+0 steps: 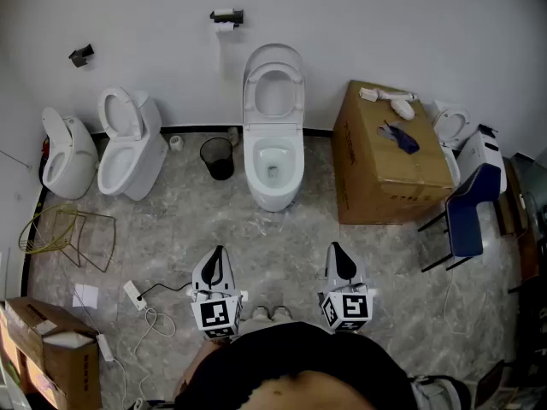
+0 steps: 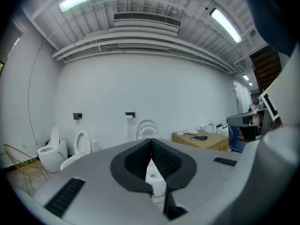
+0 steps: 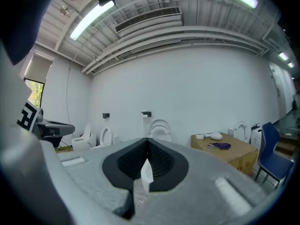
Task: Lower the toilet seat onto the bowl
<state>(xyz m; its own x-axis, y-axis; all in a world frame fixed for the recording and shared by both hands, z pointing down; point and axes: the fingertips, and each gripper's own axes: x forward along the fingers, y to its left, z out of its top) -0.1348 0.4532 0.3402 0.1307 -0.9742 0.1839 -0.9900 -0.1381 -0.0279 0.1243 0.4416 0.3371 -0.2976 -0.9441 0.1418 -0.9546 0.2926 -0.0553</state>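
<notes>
— What is edging the path ahead of the fingers?

— Off to the left of the left gripper [image 1: 219,253], a rack [image 1: 68,233] and two toilets [image 1: 128,148] are standing. A bin [image 1: 217,157] is sitting ahead of it. Bare floor [image 1: 273,246] is running from both sets of tips to the bowl [image 1: 273,165], well apart from them. The seat [image 1: 273,92] is standing upright behind the bowl. A box [image 1: 389,156] is flanking the bowl, ahead and right of the right gripper [image 1: 335,250].

— And the hands?

— Both are pointing nearly level at the bowl, side by side. Each pair of fingers is pressing together, with nothing between.
</notes>
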